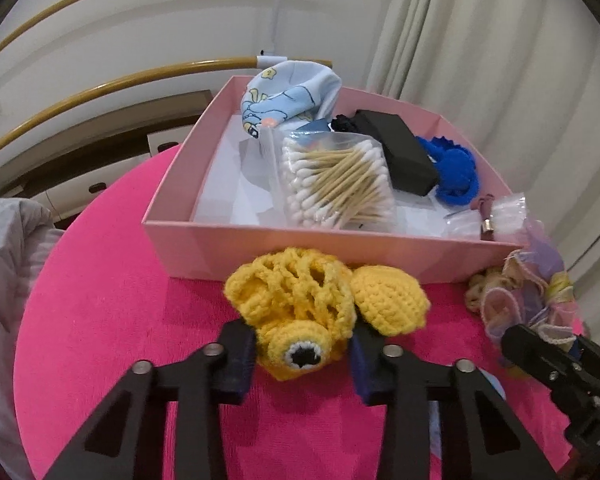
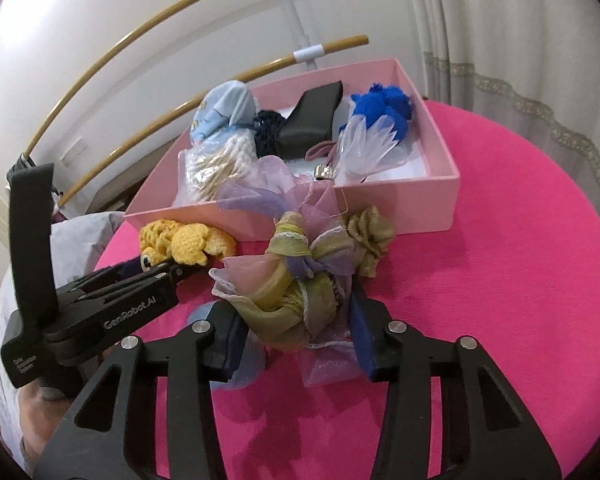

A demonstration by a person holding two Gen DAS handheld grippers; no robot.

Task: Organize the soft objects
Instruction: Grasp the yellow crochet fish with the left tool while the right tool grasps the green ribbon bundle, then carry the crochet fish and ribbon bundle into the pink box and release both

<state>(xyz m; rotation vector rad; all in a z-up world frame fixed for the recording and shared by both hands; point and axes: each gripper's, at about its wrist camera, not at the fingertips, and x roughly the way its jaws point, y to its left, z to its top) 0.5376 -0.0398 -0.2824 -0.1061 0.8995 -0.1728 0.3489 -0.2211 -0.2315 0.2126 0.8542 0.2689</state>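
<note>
A yellow crochet toy with a black eye lies on the pink table in front of the pink box. My left gripper is shut on the toy's eye end. The toy also shows in the right wrist view. My right gripper is shut on a pastel organza scrunchie bundle, which also shows in the left wrist view. The pink box holds a blue patterned cloth, a bag of cotton swabs, a black case and a blue crochet piece.
The round table has a bright pink cover. A beige fabric flower lies beside the bundle. A clear plastic bag sits in the box. A grey cloth lies at the left. Curtains hang behind.
</note>
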